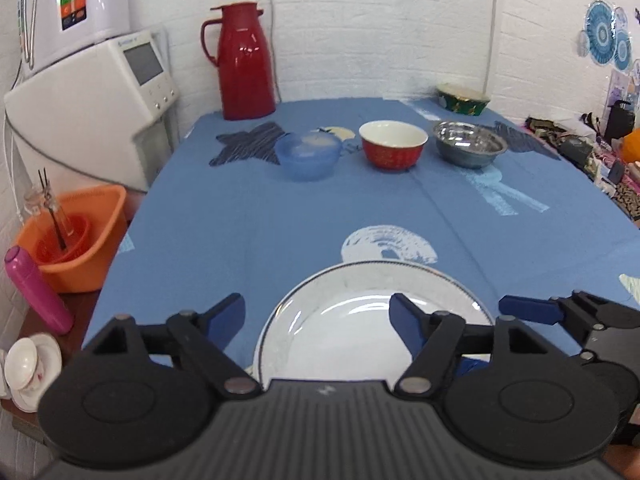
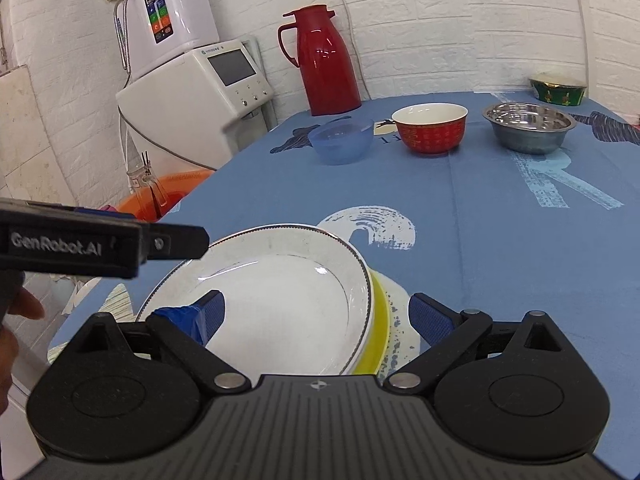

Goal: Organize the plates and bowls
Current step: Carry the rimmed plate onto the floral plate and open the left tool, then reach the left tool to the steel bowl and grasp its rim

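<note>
Looking along my left gripper (image 1: 318, 320), I see its blue-padded fingers spread wide over the near edge of a white plate (image 1: 360, 320) with a thin dark rim line, gripping nothing. My right gripper (image 2: 316, 316) is likewise spread: its left pad sits over the plate's face, its right pad hangs beside the stack, and I cannot tell whether either one touches. From the right wrist view the white plate tops a stack, tilted a little, with a yellow-rimmed plate (image 2: 378, 320) under it and a speckled white one (image 2: 400, 320) at the bottom. The stack lies at the near end of the blue tablecloth (image 2: 500, 280). Well apart, toward the far end, stand a blue plastic bowl (image 2: 340, 140), a red bowl (image 2: 430, 128) and a steel bowl (image 2: 528, 126) in a row, with a green bowl (image 2: 558, 88) behind and a red thermos jug (image 2: 326, 60) by the wall.
</note>
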Demonstrator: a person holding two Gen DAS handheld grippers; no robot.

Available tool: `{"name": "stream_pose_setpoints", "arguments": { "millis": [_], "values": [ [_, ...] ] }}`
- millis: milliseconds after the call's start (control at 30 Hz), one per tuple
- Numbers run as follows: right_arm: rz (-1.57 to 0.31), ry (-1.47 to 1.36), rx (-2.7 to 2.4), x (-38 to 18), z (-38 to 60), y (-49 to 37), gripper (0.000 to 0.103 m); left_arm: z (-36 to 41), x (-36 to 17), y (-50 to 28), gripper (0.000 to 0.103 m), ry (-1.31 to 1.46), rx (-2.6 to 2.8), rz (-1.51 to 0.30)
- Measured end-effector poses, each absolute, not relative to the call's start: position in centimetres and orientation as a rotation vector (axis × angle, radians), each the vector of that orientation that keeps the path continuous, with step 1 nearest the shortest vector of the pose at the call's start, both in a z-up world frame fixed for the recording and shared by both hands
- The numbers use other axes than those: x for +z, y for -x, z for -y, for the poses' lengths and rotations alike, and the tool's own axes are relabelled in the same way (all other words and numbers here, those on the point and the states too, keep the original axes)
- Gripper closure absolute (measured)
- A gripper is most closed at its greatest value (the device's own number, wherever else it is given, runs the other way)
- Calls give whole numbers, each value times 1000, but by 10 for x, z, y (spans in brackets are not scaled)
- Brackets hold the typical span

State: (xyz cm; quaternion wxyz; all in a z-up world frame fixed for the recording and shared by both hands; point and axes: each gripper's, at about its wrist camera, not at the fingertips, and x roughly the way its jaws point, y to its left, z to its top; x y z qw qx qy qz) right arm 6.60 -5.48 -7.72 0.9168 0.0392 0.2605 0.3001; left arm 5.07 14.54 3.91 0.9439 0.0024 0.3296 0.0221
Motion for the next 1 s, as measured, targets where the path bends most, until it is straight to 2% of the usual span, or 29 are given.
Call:
{"name": "stream_pose_setpoints", "arguments": {
  "millis": [133, 700, 1000],
  "values": [
    [-529, -97, 611, -76, 63, -65, 17, -135, 48, -51, 31, -12, 43, -638],
    [-537, -212, 483, -78, 126, -88, 17, -97, 26, -90, 31, 40, 0, -732],
    [-492, -108, 391, -49, 163, -138, 17, -77, 18, -122, 31, 61, -83, -769]
  ]
}}
